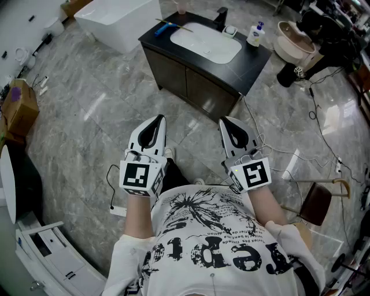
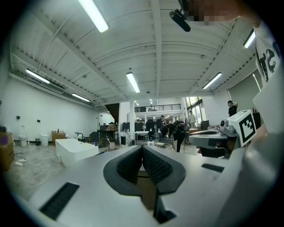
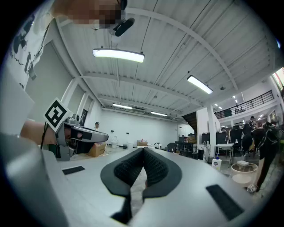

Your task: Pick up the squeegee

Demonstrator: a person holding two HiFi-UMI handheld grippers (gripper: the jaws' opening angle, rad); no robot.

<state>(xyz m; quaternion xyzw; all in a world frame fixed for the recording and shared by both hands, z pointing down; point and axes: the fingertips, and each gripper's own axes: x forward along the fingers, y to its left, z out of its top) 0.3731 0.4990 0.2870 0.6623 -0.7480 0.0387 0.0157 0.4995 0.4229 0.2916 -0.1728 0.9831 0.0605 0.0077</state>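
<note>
The squeegee (image 1: 174, 25), a thin yellowish tool too small to make out in detail, lies on the far left corner of the dark surface (image 1: 250, 60) of a cabinet, just left of the white basin (image 1: 206, 43). A black tap (image 1: 221, 17) stands behind the basin and a soap bottle (image 1: 254, 34) stands at the right end. A white tub (image 1: 118, 20) sits on the marble floor (image 1: 87, 121) to the cabinet's left.

Both grippers are held level near the person's chest, well apart from the cabinet and pointing toward it. The left gripper (image 1: 158, 119) has its jaws clenched together with nothing between them. The right gripper (image 1: 226, 122) likewise has its jaws pressed together and empty.
</note>
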